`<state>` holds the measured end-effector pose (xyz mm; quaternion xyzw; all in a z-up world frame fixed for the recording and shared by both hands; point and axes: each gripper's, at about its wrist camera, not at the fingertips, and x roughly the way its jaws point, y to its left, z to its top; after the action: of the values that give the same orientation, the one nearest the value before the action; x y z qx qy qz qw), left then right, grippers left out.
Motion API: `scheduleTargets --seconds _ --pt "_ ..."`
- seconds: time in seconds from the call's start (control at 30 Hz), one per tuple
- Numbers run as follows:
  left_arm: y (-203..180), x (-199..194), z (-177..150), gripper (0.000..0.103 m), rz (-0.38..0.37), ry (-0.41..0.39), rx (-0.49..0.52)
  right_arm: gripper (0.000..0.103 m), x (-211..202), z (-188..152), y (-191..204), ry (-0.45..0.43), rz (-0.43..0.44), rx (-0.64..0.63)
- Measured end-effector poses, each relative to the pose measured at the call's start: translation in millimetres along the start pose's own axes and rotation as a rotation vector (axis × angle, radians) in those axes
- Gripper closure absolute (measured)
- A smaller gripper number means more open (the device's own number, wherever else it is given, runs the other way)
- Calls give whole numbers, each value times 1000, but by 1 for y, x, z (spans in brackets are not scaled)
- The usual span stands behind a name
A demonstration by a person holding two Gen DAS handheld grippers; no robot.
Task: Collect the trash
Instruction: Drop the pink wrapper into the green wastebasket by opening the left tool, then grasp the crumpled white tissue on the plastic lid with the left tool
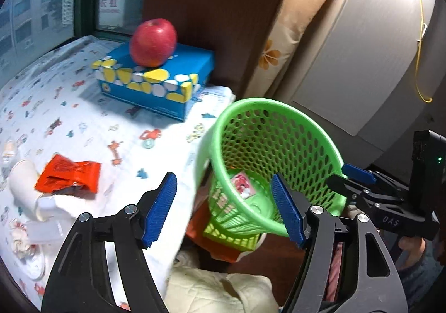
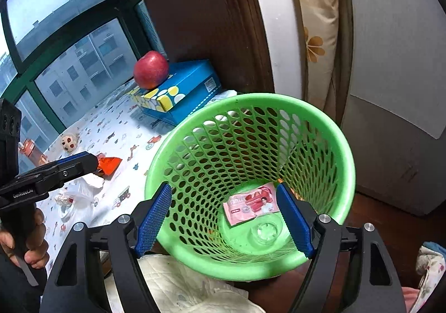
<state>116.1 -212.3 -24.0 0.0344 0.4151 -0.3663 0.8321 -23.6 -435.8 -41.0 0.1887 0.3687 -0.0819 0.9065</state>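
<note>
Left wrist view, 9 o'clock: paper cup (image 1: 23, 182), red wrapper (image 1: 69, 176) and crumpled tissue (image 1: 19, 237) on the printed sheet (image 1: 83, 118). Left gripper (image 1: 223, 210) wide, nothing between its pads. Green basket (image 1: 278, 118) at 3 o'clock, tilted. Right wrist view alone shows a doll head (image 2: 68, 141) at 9 o'clock and the pink packet (image 2: 251, 207) flat on the basket floor. Right gripper (image 2: 223, 218) wide, empty, above the basket.

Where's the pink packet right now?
In the right wrist view, the pink packet lies flat on the bottom of the green basket, beside the printed sheet.
</note>
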Motion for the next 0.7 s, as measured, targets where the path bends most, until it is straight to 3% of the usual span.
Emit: scheduleTargets --seconds 0.37,0.6,0.7 --pt "110 -67 -35 32 329 -83 -183 26 18 4 75 30 100 -122" --pt "194 -93 -56 35 443 -76 -388 26 32 1 113 54 151 -176" --pt "218 -90 -65 35 458 -49 -458 26 37 -1 127 66 170 -196"
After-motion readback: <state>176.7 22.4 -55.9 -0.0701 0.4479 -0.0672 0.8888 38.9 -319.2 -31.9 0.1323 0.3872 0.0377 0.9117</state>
